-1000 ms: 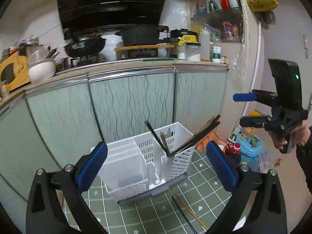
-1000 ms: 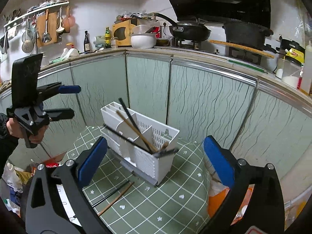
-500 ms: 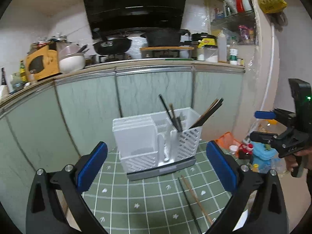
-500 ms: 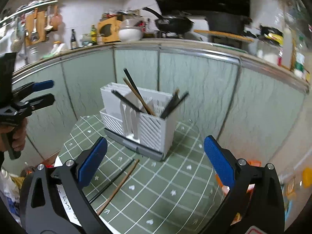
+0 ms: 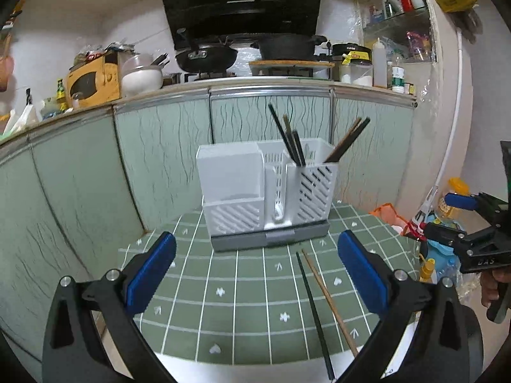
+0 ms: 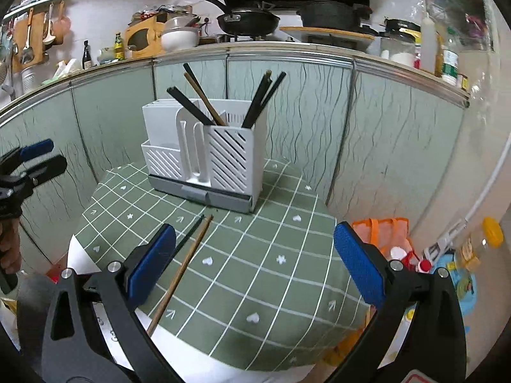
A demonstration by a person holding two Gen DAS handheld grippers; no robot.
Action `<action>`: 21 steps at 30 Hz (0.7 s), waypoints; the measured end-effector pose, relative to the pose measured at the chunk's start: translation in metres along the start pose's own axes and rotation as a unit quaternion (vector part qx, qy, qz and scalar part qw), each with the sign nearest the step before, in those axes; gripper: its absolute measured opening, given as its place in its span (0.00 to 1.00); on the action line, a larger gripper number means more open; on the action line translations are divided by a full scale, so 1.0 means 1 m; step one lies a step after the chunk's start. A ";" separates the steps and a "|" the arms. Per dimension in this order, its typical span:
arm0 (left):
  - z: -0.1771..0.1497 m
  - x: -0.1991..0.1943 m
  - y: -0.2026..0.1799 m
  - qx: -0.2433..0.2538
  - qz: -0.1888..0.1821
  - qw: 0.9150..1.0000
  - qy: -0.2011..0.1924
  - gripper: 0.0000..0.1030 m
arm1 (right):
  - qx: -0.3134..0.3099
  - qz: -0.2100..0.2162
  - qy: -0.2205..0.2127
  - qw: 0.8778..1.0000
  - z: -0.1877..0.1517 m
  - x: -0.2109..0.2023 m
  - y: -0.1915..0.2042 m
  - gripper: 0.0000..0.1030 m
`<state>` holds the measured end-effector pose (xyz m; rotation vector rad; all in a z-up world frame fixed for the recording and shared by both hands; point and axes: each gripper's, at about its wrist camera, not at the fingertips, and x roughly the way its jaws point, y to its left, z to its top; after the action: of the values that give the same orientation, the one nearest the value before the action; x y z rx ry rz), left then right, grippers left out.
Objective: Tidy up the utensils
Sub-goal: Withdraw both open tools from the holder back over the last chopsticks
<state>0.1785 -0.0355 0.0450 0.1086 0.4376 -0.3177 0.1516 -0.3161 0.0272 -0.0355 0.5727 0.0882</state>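
Note:
A white slotted utensil holder (image 5: pixel 266 188) (image 6: pixel 204 156) stands at the back of a small table under a green checked cloth (image 5: pixel 242 293) (image 6: pixel 255 261). Several dark and wooden chopsticks lean out of its right compartments. One black chopstick (image 5: pixel 314 319) (image 6: pixel 188 236) and one wooden chopstick (image 5: pixel 329 303) (image 6: pixel 182 271) lie loose on the cloth in front of it. My left gripper (image 5: pixel 255 274) hovers open above the near edge of the table, holding nothing. My right gripper (image 6: pixel 252 268) is open too, off the table's right side, with the loose chopsticks by its left finger.
Green patterned cabinet doors (image 5: pixel 159 166) close off the space behind the table, with a counter of pans and jars above. Bags, bottles and toys (image 6: pixel 415 255) crowd the floor to the right. A hand (image 5: pixel 491 290) holds the other gripper at the view's edge.
Both grippers have drawn back and swung round, so the holder now faces them more squarely and sits farther off. The loose chopsticks have come fully into view. Both stay open.

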 end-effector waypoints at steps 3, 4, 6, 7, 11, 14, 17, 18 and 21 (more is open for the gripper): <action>-0.017 0.001 -0.005 -0.003 0.011 1.000 0.009 0.96 | 0.005 -0.011 0.001 1.000 -0.012 -0.003 0.003 0.92; -0.023 0.001 -0.006 -0.006 0.013 1.000 0.013 0.96 | 0.005 -0.015 0.002 1.000 -0.015 -0.004 0.004 0.92; -0.034 0.004 -0.008 -0.014 0.017 1.000 0.021 0.96 | 0.009 -0.015 0.006 1.000 -0.021 -0.003 0.007 0.92; -0.037 0.005 -0.008 -0.016 0.018 0.999 0.024 0.96 | 0.010 -0.011 0.009 1.000 -0.025 -0.002 0.008 0.92; -0.057 0.009 -0.013 -0.024 0.021 0.999 0.037 0.96 | 0.012 -0.018 0.019 1.000 -0.042 0.004 0.015 0.92; -0.070 0.013 -0.015 -0.026 0.029 0.998 0.044 0.96 | 0.016 -0.017 0.027 0.999 -0.053 0.008 0.018 0.92; -0.080 0.016 -0.017 -0.027 0.033 0.998 0.049 0.96 | 0.016 -0.019 0.029 0.999 -0.065 0.013 0.023 0.92; -0.084 0.017 -0.018 -0.027 0.033 0.998 0.050 0.96 | 0.016 -0.019 0.030 0.999 -0.068 0.015 0.024 0.92; -0.095 0.019 -0.019 -0.025 0.034 0.997 0.058 0.96 | 0.014 -0.016 0.035 0.999 -0.078 0.020 0.030 0.92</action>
<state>0.1509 -0.0428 -0.0497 0.0923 0.5553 -0.2336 0.1238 -0.2890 -0.0496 -0.0214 0.6423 0.0487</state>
